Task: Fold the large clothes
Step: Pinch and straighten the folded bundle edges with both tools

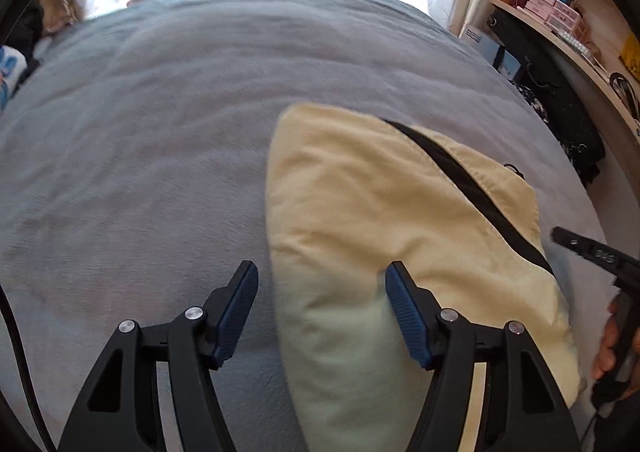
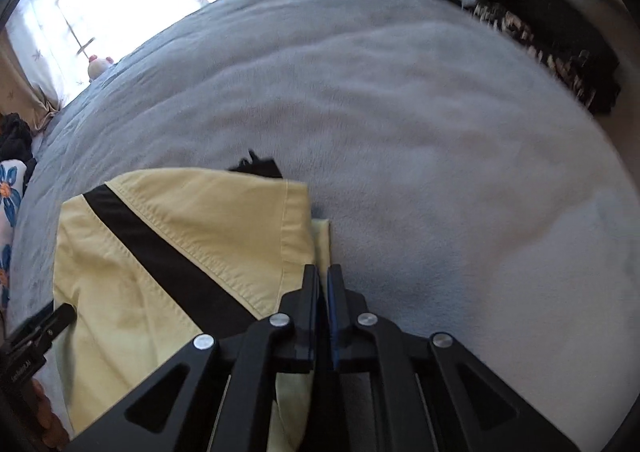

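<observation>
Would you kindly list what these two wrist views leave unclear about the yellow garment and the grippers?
- Yellow garment: its near end is cut off by the bottom edge in both views.
- Right gripper: jaws closed at the garment's edge; its own fingers hide whether cloth is pinched.
- Left gripper: open over the garment's edge; pad contact is unclear.
- Shelf items: too small to identify.

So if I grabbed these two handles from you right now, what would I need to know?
Left gripper: open, fingers straddling the left edge of the yellow garment, not pinching.
Right gripper: shut at the garment's right edge; whether cloth is caught is unclear.
Garment: lying bunched and partly folded on the grey blanket, black stripe up.
Left to do: probably grip both edges and finish folding.
</observation>
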`<state>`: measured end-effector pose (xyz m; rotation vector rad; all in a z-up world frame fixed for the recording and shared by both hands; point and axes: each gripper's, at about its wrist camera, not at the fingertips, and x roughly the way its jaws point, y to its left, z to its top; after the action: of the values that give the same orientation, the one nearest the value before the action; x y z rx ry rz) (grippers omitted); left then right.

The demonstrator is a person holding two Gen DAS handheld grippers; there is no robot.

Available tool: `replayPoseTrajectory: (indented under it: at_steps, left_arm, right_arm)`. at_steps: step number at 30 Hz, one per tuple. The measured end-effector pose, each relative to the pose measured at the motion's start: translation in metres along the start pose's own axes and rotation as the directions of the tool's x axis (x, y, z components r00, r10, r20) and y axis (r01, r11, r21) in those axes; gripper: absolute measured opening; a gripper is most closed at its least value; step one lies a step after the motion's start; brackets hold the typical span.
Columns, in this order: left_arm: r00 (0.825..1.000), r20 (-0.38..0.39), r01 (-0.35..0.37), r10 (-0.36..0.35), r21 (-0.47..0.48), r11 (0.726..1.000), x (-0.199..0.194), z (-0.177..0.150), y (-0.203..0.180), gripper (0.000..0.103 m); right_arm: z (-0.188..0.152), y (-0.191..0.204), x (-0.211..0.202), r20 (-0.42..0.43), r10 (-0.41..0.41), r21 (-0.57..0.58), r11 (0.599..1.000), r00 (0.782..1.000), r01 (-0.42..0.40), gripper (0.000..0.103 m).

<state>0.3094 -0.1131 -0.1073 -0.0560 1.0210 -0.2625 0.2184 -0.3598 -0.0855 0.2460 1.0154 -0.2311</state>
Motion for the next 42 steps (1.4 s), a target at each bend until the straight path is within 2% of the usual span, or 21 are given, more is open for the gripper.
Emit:
replayPoseTrajectory:
  at_steps: [4, 6, 9, 11, 14, 15, 16, 18, 20, 25, 29, 35, 38, 40, 42]
  left_arm:
    - [0.998, 0.052, 0.02, -0.02, 0.003, 1.0, -0.037, -0.017, -0.015, 0.065]
    - [0.998, 0.049, 0.035, -0.035, 0.011, 0.999, -0.048, -0.032, -0.023, 0.064]
    - [0.998, 0.041, 0.042, -0.044, 0.036, 0.998, -0.058, -0.062, -0.038, 0.061]
    - [0.999, 0.029, 0.029, -0.031, 0.073, 0.997, -0.059, -0.079, -0.046, 0.06]
    - [0.999, 0.027, -0.05, 0.047, 0.12, 0.992, -0.053, -0.098, -0.05, 0.06]
    - [0.997, 0.037, -0.069, 0.065, 0.129, 0.989, -0.052, -0.102, -0.049, 0.06]
    - [0.997, 0.041, -0.064, 0.059, 0.126, 0.99, -0.053, -0.104, -0.047, 0.062]
    - [0.999, 0.037, -0.035, 0.032, 0.098, 0.995, -0.056, -0.106, -0.04, 0.062]
    - [1.0, 0.026, -0.016, 0.014, 0.076, 0.997, -0.057, -0.107, -0.036, 0.062]
    - [1.0, 0.005, -0.009, 0.009, 0.041, 0.999, -0.06, -0.105, -0.033, 0.062]
    - [0.999, -0.013, -0.032, 0.032, 0.03, 0.999, -0.065, -0.104, -0.032, 0.062]
    - [0.999, -0.017, -0.028, 0.028, -0.013, 1.0, -0.085, -0.105, -0.026, 0.067]
    - [1.0, -0.005, -0.027, 0.027, -0.017, 0.999, -0.098, -0.105, -0.026, 0.068]
    - [1.0, 0.004, -0.029, 0.029, -0.015, 0.999, -0.107, -0.105, -0.026, 0.068]
    - [0.999, 0.014, -0.034, 0.034, -0.004, 0.999, -0.117, -0.106, -0.028, 0.068]
  right_arm:
    - [-0.021, 0.02, -0.032, 0.021, 0.098, -0.026, 0.995, 0.995, -0.097, 0.005]
    - [-0.039, 0.038, -0.038, 0.015, 0.154, -0.061, 0.986, 0.988, -0.153, 0.005]
    - [-0.072, 0.06, -0.038, -0.016, 0.194, -0.118, 0.974, 0.981, -0.194, 0.005]
    - [-0.09, 0.064, -0.033, -0.031, 0.18, -0.147, 0.972, 0.983, -0.183, 0.005]
    - [-0.107, 0.047, -0.024, -0.026, 0.055, -0.16, 0.985, 0.998, -0.059, 0.005]
    - [-0.109, 0.037, -0.023, -0.011, 0.025, -0.15, 0.988, 1.0, -0.027, 0.001]
    - [-0.109, 0.024, -0.023, -0.004, 0.008, -0.125, 0.992, 1.0, -0.009, 0.0]
    - [-0.111, -0.001, -0.029, -0.003, 0.047, -0.056, 0.997, 0.999, -0.047, 0.0]
    - [-0.113, -0.009, -0.034, -0.004, 0.077, -0.036, 0.996, 0.997, -0.077, 0.0]
    - [-0.118, 0.0, -0.044, 0.001, 0.041, -0.056, 0.998, 0.999, -0.041, 0.002]
    - [-0.116, 0.001, -0.047, -0.011, 0.042, -0.045, 0.998, 0.999, -0.043, 0.003]
    - [-0.116, 0.002, -0.066, -0.02, 0.065, -0.039, 0.997, 0.998, -0.066, 0.003]
    - [-0.117, 0.006, -0.08, -0.013, 0.079, -0.044, 0.996, 0.997, -0.079, 0.009]
    - [-0.118, 0.01, -0.09, -0.002, 0.086, -0.048, 0.995, 0.996, -0.086, 0.025]
    - [-0.12, 0.014, -0.1, 0.01, 0.097, -0.053, 0.994, 0.995, -0.096, 0.036]
